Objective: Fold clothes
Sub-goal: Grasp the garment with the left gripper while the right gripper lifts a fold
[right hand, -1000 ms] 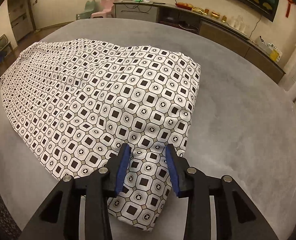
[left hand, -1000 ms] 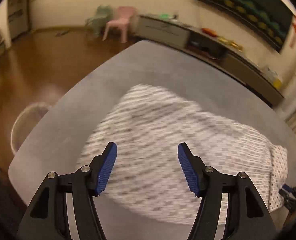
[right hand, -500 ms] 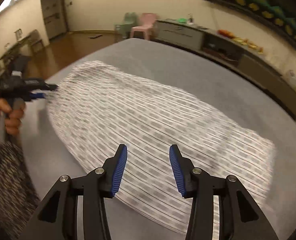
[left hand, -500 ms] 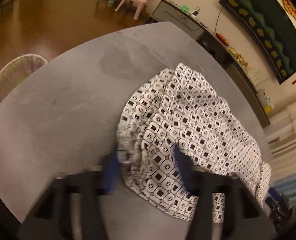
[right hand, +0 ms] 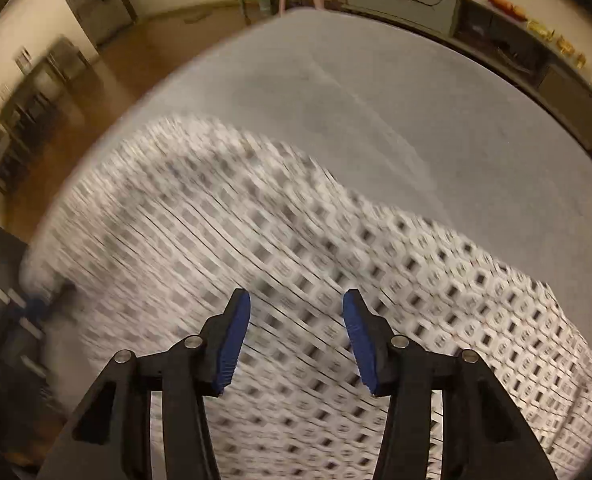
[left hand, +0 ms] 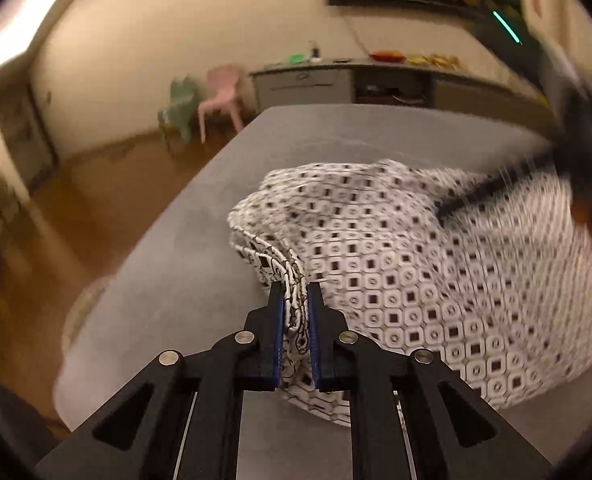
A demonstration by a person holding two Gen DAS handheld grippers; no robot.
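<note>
Two grippers work one patterned garment [left hand: 416, 272] lying on the grey bench [left hand: 199, 240] toward its near-left corner. The left gripper [left hand: 296, 320] is closing, a bunched edge pinched between its fingers. The right gripper [right hand: 296, 336] hovers directly above the cloth, jaws widening, nothing between them. No writing is readable.

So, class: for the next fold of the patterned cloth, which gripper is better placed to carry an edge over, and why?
Left. The left gripper is closing on a bunched edge of the patterned cloth. The right gripper is opening above it, nothing between its pads.
</note>
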